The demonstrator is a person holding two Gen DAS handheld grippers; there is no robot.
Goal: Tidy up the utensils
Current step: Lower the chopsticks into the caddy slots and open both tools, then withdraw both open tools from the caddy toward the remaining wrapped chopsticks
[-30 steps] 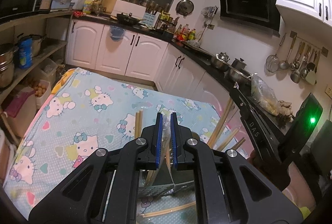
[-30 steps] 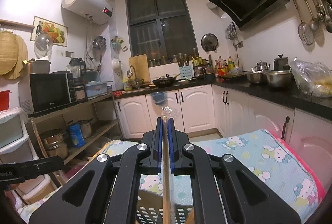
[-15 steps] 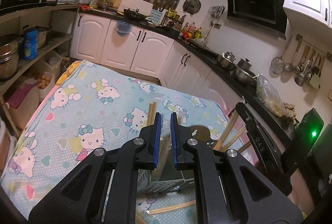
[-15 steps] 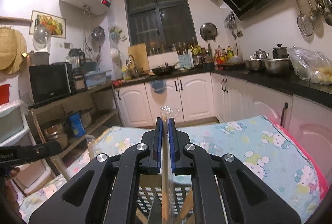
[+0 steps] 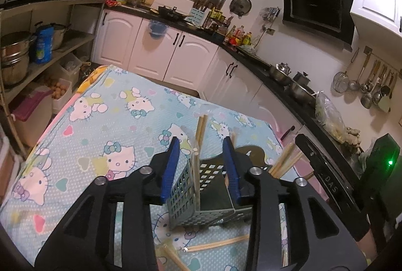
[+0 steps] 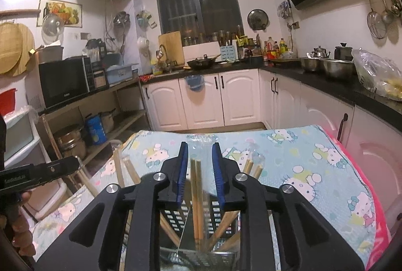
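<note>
Risk: perforated utensil basket (image 5: 198,198) looks tilted; bump from either gripper could tip it, spilling chopsticks.
Left gripper (image 5: 201,148): jaws just opened, wrapped chopstick pair (image 5: 199,135) loose between, unpressed.
Right gripper (image 6: 199,153): jaws just opened, chopstick pair (image 6: 196,185) free between.
Basket on cartoon-cat cloth (image 5: 95,125), holds several chopsticks leaning outward.
Stray chopsticks (image 5: 216,243) on cloth near basket, not yet collected.

Two handheld grippers, both angled slightly downward with jaws parted.

The left gripper (image 5: 201,165) had just been opening, its blue pads clear of contact. The right gripper (image 6: 200,170) had likewise been opening. A hand (image 6: 18,225) gripped the left gripper's handle at near left.
</note>
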